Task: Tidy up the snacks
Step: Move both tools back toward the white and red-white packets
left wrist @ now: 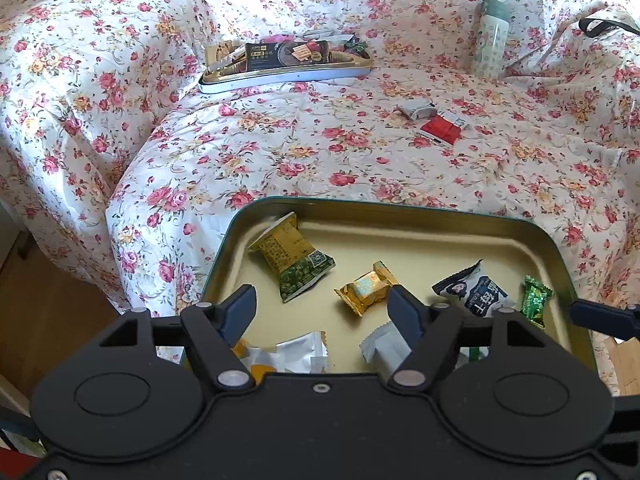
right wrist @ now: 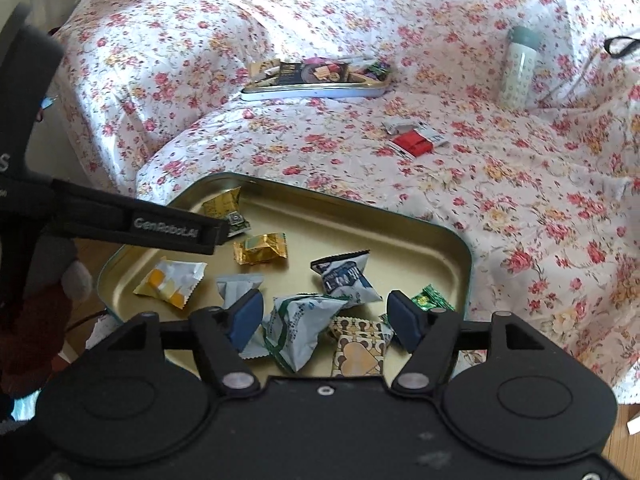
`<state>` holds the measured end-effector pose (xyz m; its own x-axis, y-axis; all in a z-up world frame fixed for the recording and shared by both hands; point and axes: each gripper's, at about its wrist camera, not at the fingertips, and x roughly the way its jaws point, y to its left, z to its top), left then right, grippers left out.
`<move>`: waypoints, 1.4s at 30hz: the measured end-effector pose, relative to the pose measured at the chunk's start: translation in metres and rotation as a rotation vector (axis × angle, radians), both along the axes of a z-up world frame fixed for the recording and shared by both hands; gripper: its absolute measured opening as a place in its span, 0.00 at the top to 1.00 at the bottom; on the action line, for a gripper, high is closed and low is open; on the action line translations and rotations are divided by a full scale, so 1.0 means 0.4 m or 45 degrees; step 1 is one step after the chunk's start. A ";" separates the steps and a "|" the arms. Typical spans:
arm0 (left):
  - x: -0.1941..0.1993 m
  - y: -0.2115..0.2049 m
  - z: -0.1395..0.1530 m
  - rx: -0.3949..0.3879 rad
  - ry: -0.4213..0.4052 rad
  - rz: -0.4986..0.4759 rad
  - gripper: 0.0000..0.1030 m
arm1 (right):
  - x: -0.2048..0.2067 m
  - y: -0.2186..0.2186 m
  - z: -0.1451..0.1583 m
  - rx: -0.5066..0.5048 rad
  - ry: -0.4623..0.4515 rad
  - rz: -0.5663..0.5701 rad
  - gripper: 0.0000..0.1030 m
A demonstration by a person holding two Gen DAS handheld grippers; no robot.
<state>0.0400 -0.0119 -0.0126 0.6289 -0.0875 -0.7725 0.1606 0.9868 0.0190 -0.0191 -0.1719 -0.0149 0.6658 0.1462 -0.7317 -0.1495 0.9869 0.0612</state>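
Both claws standing apart and empty: left claw (left wrist: 322, 312), right claw (right wrist: 324, 316), each hovering over the shallow gold-lined metal tin (left wrist: 420, 220) on the flower-print bedcover (left wrist: 280, 152).

Loose snacks inside the tin: yellow-and-green packet (left wrist: 292, 260), gold foil sweet (left wrist: 366, 288), dark blue-and-white pouch (right wrist: 348, 276), white-and-green pouch (right wrist: 298, 328), small green foil sweet (right wrist: 430, 300).

Beyond the tin: red packet (left wrist: 440, 130), second flat tin holding packets (left wrist: 284, 68).

Risks, as judged:
- Tin resting on soft bedding at the bed edge; downward press likely to tip it floorward.
- Slick puffed wrappers prone to squirting from closing pads.
- Overlapping pouches; two lifted together.
- Claws close together; collision possible.
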 end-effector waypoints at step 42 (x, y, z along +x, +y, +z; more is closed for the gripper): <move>0.275 -0.060 0.065 0.148 -0.346 -0.349 0.12 | 0.308 -0.121 0.045 0.077 -0.013 -0.365 0.07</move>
